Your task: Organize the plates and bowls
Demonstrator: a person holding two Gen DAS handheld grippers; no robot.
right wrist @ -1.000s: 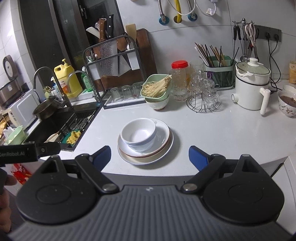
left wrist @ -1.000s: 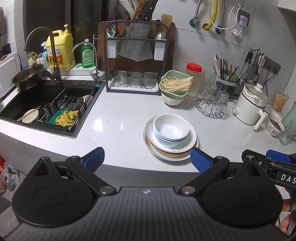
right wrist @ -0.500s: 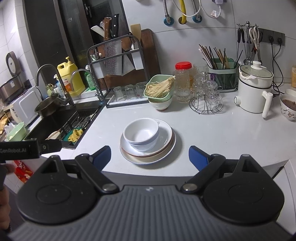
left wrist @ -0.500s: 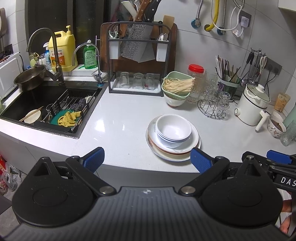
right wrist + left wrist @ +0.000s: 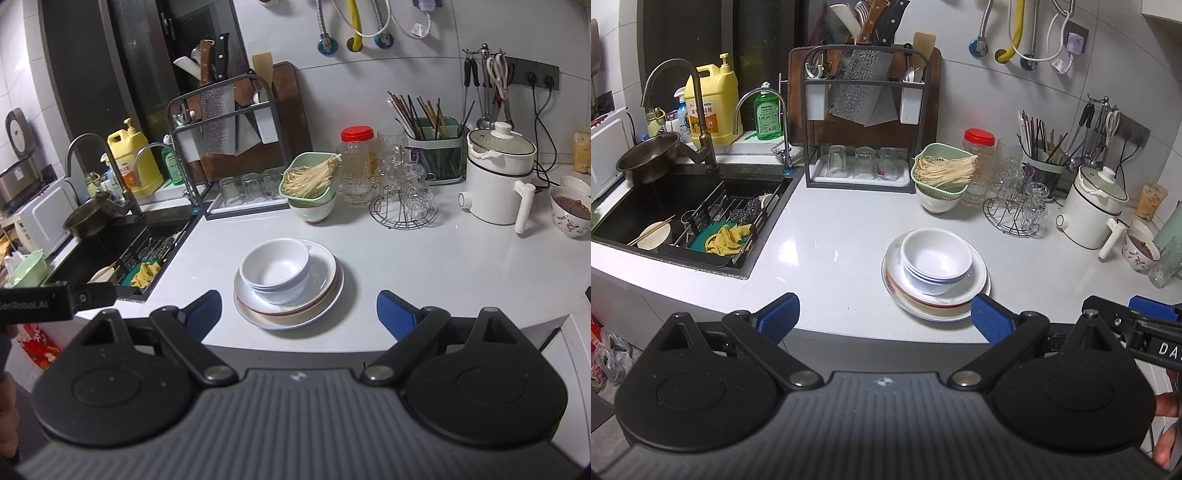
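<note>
A stack of white bowls (image 5: pixel 936 260) sits on a stack of plates (image 5: pixel 938 301) near the front edge of the white counter; it also shows in the right wrist view, bowls (image 5: pixel 275 269) on plates (image 5: pixel 317 291). My left gripper (image 5: pixel 884 319) is open and empty, held in front of the counter edge, left of the stack. My right gripper (image 5: pixel 299 314) is open and empty, just short of the stack, its jaws wider than the plates.
A black sink (image 5: pixel 683 214) with a rack, cloth and bowl lies left. A knife rack with glasses (image 5: pixel 864 122), a green noodle basket on a bowl (image 5: pixel 940 173), a glass stand (image 5: pixel 1015 206), a white electric pot (image 5: pixel 1093 210) and a filled bowl (image 5: pixel 570 214) stand behind.
Both grippers have drawn back and risen slightly from the counter; the stack looks a little farther. The dishes have not moved and both grippers stay open.
</note>
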